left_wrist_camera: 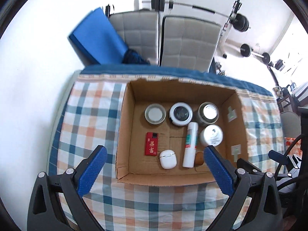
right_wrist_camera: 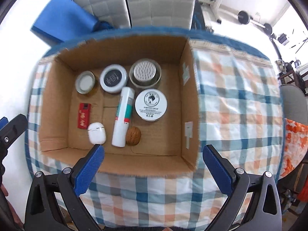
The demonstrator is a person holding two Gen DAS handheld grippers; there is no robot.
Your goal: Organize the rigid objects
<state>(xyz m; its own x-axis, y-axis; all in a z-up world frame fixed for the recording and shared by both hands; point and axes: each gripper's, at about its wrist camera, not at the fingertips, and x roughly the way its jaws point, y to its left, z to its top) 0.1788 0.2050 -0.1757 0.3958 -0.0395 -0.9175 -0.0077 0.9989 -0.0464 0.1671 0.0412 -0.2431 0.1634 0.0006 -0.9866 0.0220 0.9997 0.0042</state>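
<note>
An open cardboard box (left_wrist_camera: 123, 127) (right_wrist_camera: 189, 100) sits on a checked tablecloth. Inside it lie three round jars in a back row, a white cream tub (left_wrist_camera: 211, 135) (right_wrist_camera: 151, 105), a white tube (left_wrist_camera: 190, 144) (right_wrist_camera: 123, 115), a red pack (left_wrist_camera: 152, 144) (right_wrist_camera: 83, 118), a white earbud case (left_wrist_camera: 167, 159) (right_wrist_camera: 96, 133) and a walnut (left_wrist_camera: 199, 158) (right_wrist_camera: 133, 136). My left gripper (left_wrist_camera: 155, 152) hangs high above the box's front edge, open and empty. My right gripper (right_wrist_camera: 153, 151) is also above the front edge, open with nothing between its blue pads.
The checked tablecloth (left_wrist_camera: 88, 115) (right_wrist_camera: 240, 105) covers the table around the box. Two grey padded chairs (left_wrist_camera: 188, 42) (right_wrist_camera: 159, 2) and a blue folder (left_wrist_camera: 98, 36) (right_wrist_camera: 63, 19) stand behind the table. Weights and a barbell rack are at the back right. Orange patterned cloth (right_wrist_camera: 294, 146) lies at the right.
</note>
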